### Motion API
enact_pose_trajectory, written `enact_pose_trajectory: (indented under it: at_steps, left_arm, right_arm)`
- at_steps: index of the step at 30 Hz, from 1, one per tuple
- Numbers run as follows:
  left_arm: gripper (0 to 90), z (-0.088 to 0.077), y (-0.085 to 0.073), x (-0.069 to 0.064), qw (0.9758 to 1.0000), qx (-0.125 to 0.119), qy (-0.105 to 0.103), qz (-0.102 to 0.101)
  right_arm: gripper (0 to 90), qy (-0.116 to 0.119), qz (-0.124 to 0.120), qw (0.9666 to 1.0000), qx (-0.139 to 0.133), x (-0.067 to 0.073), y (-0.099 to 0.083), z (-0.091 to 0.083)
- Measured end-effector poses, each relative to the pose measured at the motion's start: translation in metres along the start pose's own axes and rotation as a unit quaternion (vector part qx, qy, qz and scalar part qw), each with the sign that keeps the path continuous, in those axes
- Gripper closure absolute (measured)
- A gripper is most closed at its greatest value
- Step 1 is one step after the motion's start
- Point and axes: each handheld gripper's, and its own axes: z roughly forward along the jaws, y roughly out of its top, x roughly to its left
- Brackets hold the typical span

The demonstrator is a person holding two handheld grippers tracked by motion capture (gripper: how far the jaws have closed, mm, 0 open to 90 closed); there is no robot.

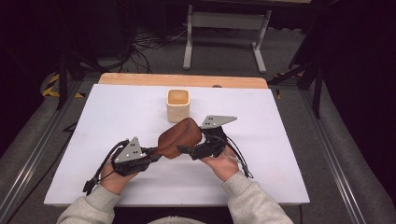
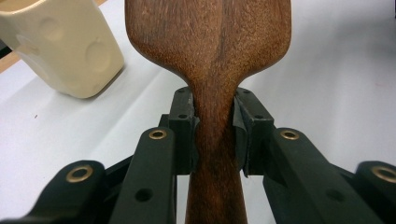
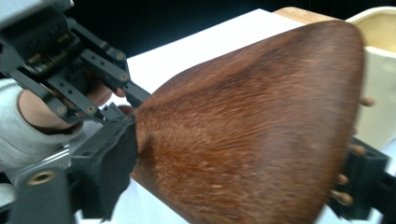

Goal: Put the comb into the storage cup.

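A brown wooden hairbrush is held just above the white table between the two grippers. My left gripper is shut on its narrow handle; in the left gripper view both pads press on the neck of the brush. My right gripper reaches in from the right across the wide head. In the right gripper view the brush lies between the jaws of my right gripper. One pad lies against the wood, the other stands by the pin side.
A cream square cup stands upright just beyond the brush, near the middle of the table. It is the cup at upper left of the left gripper view and the cup at the right edge of the right gripper view.
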Motion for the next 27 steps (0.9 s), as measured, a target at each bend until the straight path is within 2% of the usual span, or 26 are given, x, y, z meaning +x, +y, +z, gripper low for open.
enact_pose_trajectory:
  at_steps: [3, 9, 12, 16, 18, 21, 27]
  left_arm:
    - [72.4, 0.002, 0.0, -0.001, 0.9999, 0.011, -0.001, 0.004]
    - [71.3, 0.001, 0.0, 0.001, 0.9999, 0.01, -0.002, -0.004]
    - [70.5, 0.002, -0.001, 0.001, 0.9999, 0.013, 0.0, -0.003]
    - [69.5, 0.001, -0.001, 0.001, 0.9999, 0.016, 0.003, -0.001]
    - [68.7, 0.0, 0.0, 0.001, 0.9999, 0.01, 0.001, -0.002]
    - [68.1, -0.001, 0.001, 0.0, 1.0, 0.002, 0.001, -0.003]
    - [67.1, -0.001, 0.0, 0.001, 0.9999, 0.0, -0.008, -0.009]
  right_arm:
    - [28.4, 0.006, -0.006, 1.0, -0.001, 0.001, 0.003, -0.004]
    - [37.4, 0.012, -0.035, 0.9993, 0.008, 0.007, 0.01, -0.006]
    - [43.4, 0.031, -0.033, 0.999, 0.003, 0.007, 0.013, -0.008]
    - [48.3, 0.044, -0.05, 0.9978, 0.004, 0.012, 0.017, -0.011]
    - [51.2, 0.061, -0.048, 0.9969, 0.003, 0.013, 0.019, -0.013]
    - [54.6, 0.072, -0.052, 0.996, 0.003, 0.016, 0.022, -0.017]
    - [58.0, 0.074, -0.077, 0.9942, 0.006, 0.025, 0.026, -0.018]
